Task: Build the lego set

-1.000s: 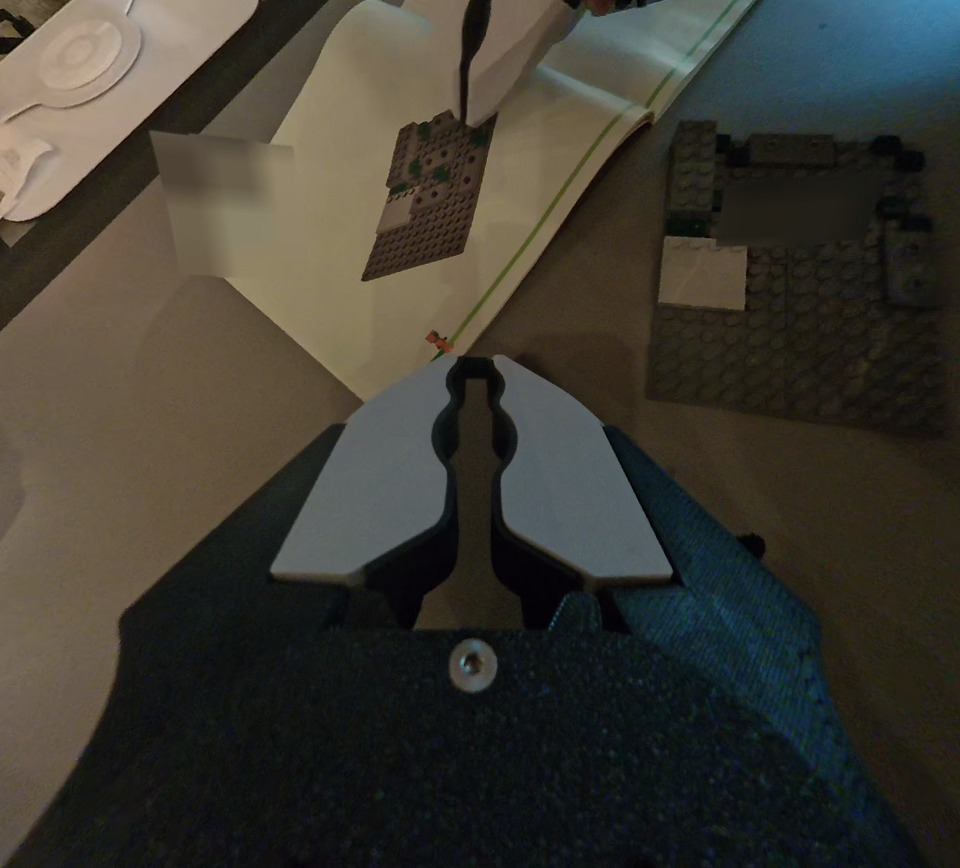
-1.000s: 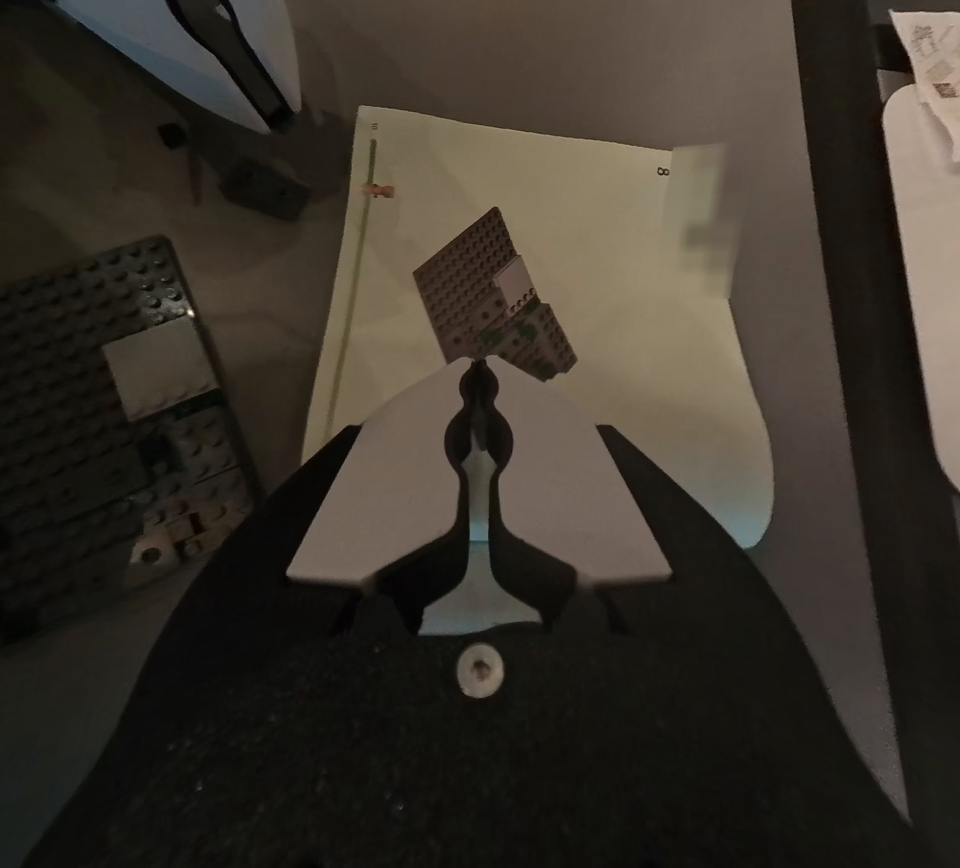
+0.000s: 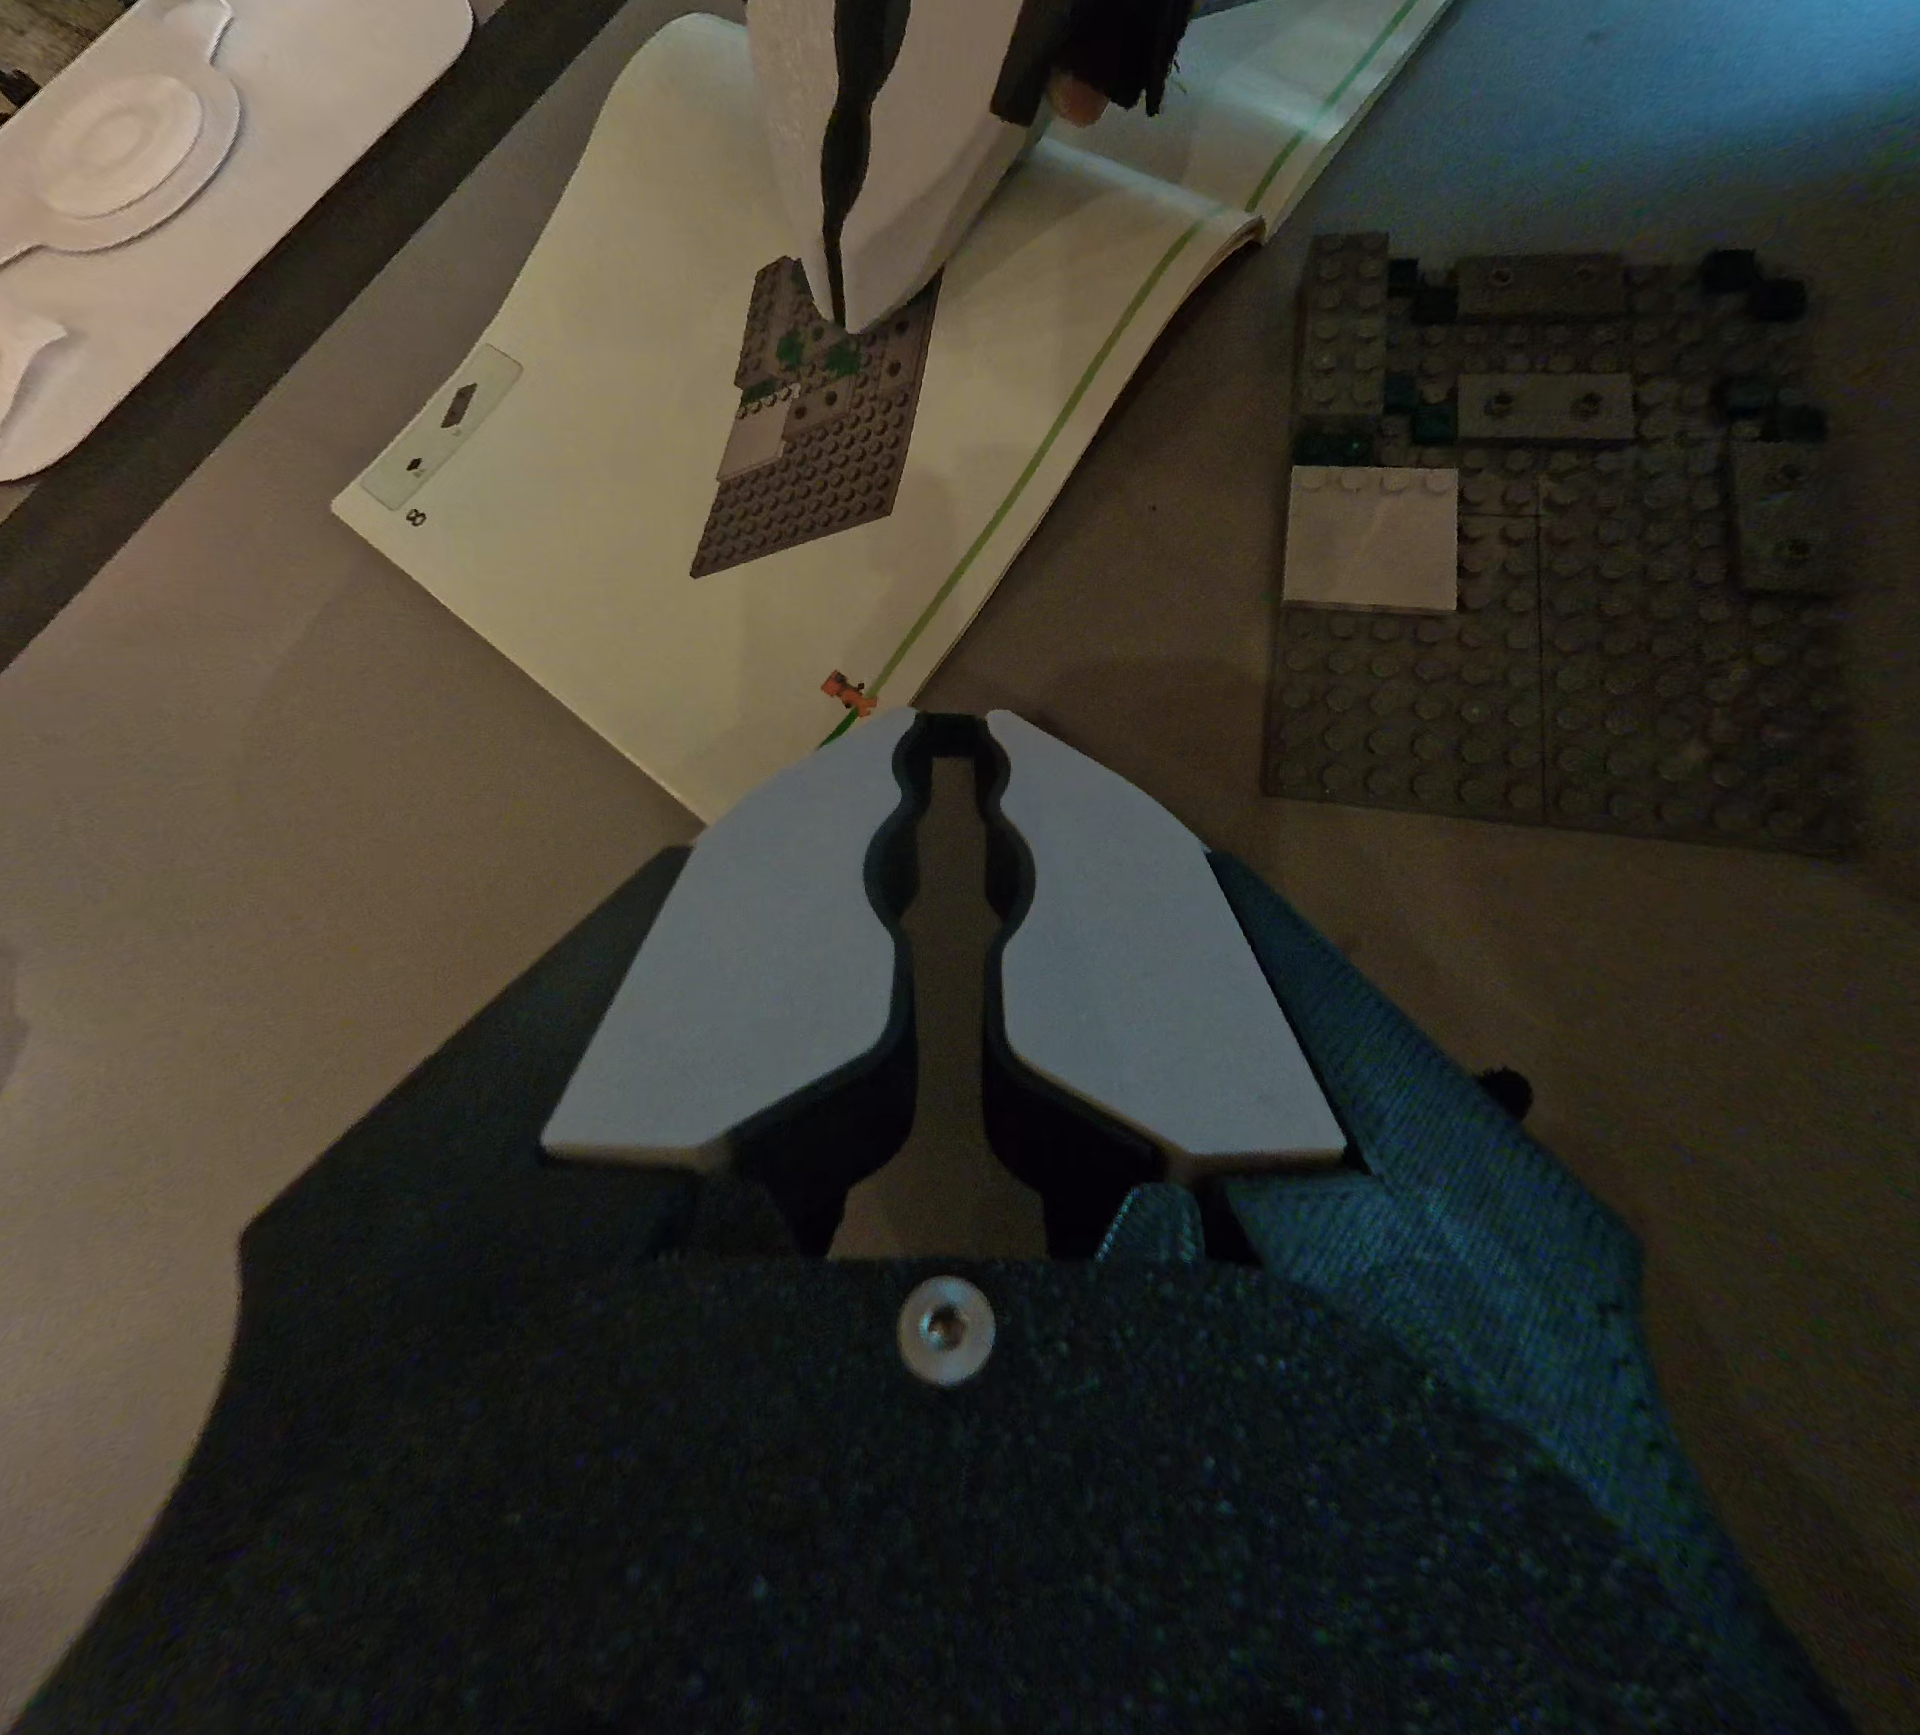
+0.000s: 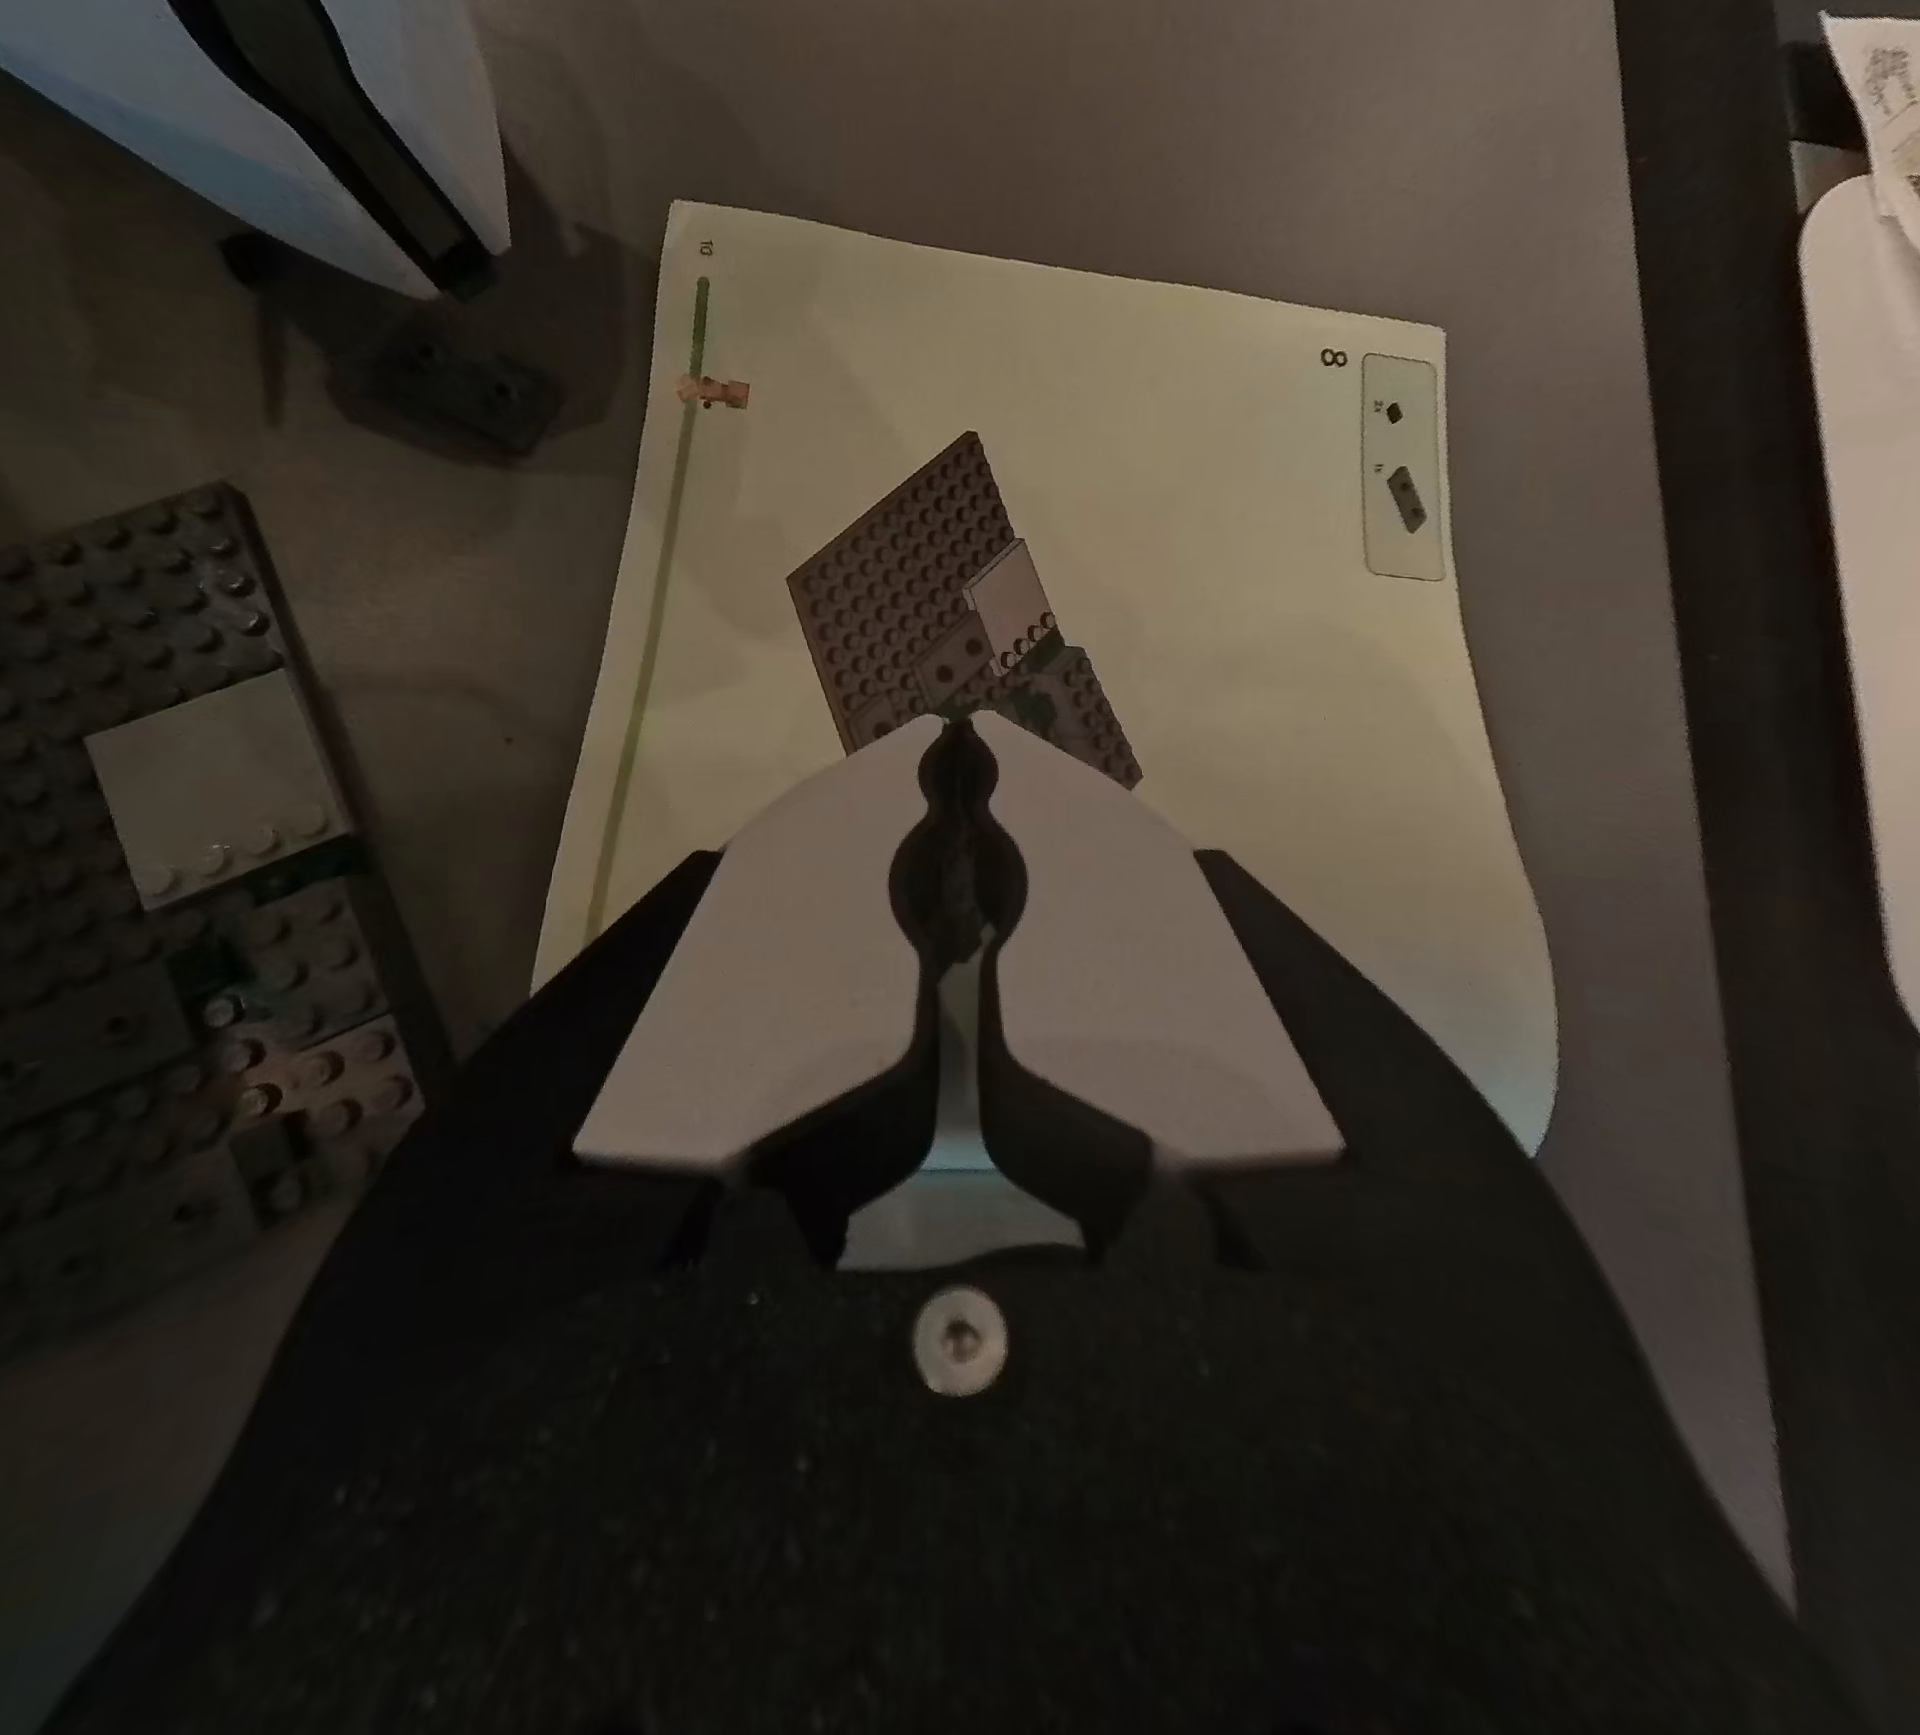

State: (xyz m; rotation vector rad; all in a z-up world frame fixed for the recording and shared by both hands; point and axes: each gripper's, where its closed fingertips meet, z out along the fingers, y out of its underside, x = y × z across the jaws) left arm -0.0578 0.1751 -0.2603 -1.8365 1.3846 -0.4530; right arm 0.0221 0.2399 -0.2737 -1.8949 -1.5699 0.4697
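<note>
An open instruction booklet (image 3: 623,459) lies on the grey table. My right gripper (image 4: 961,724) is shut, its tip resting on the printed model picture (image 4: 894,615); it also shows in the left wrist view (image 3: 836,314). The grey Lego baseplate (image 3: 1455,729), with a white tile (image 3: 1371,537) and grey plates along its far edge, lies right of the booklet and shows in the right wrist view (image 4: 156,563). My left gripper (image 3: 954,729) hovers near the booklet's corner, closed on a small black piece (image 3: 954,727). A loose dark grey plate (image 4: 447,386) lies under it.
A dark gap (image 3: 416,158) separates this table from a second surface holding a white board (image 3: 312,54). In the right wrist view the gap (image 4: 1683,542) runs down the right side. A gloved hand (image 3: 1132,12) holds the right gripper. About 11 centimeters separates my left fingertips from my right.
The right gripper's tip has slid a little nearer and to the left across the booklet's picture, and the page lies flatter. The left gripper has hardly moved.
</note>
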